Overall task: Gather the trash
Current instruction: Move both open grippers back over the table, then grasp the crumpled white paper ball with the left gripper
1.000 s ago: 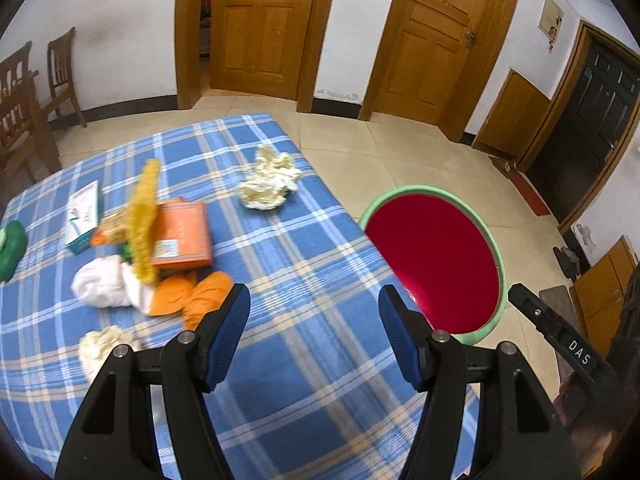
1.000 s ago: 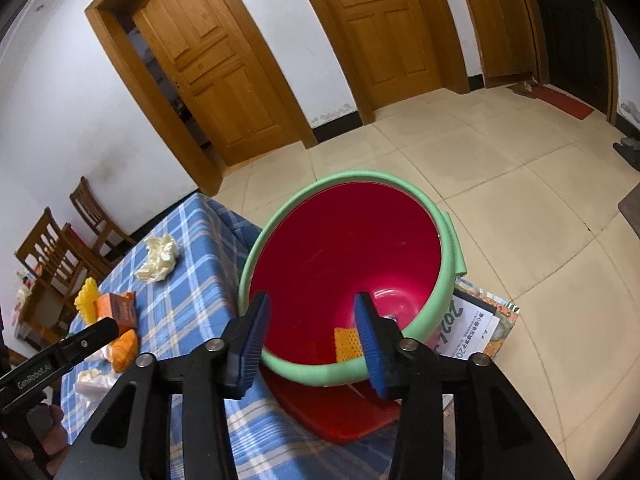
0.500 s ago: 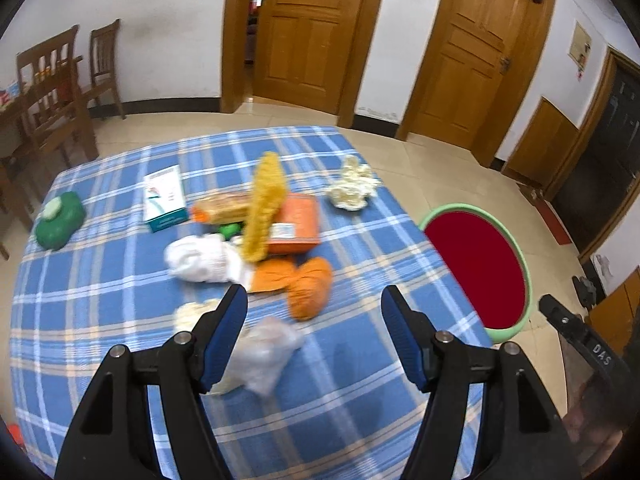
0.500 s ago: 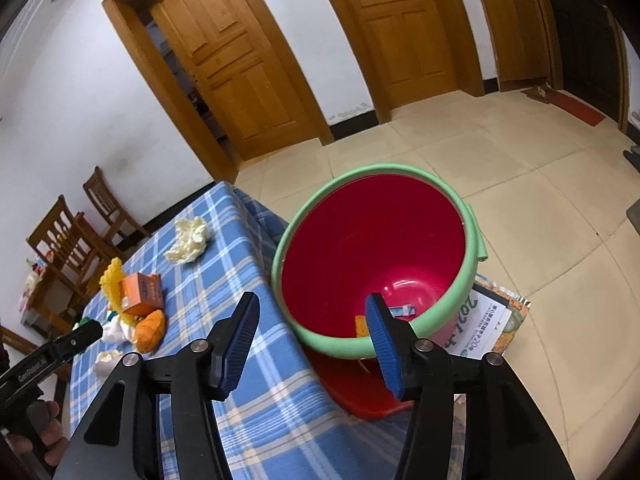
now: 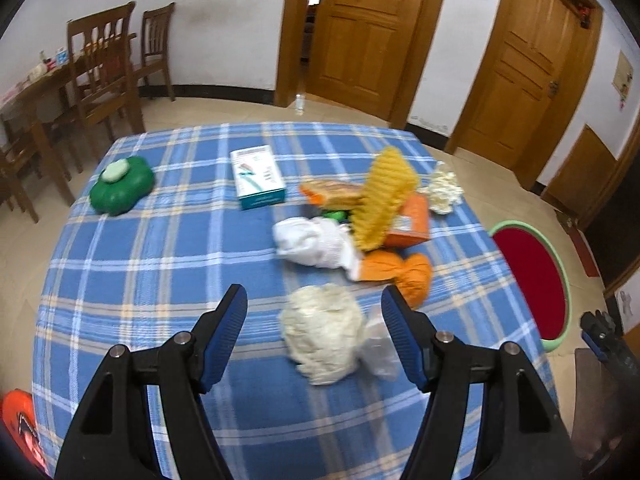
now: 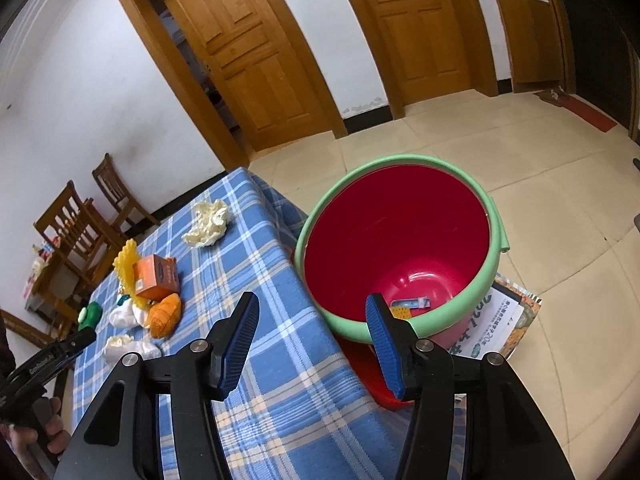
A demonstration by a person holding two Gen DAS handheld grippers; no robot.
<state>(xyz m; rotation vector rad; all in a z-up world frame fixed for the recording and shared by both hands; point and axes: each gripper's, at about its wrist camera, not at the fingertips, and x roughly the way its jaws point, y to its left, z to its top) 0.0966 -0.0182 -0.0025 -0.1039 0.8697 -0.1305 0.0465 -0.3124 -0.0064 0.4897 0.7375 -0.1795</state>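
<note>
Left gripper (image 5: 314,306): spread, empty, above crumpled tissue (image 5: 322,332). Risk: adjoining clear plastic wrap (image 5: 380,346) snags, drops short of red bucket (image 6: 400,248).

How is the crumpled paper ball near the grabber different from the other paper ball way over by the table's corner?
The near paper wad lies between the open left gripper's fingers; the far paper wad lies at the table's far corner, nearest the red bucket. The near one touches a clear plastic wrapper; the far one lies beside the orange box. Both are crumpled, cream-coloured and still on the blue checked cloth.
</note>
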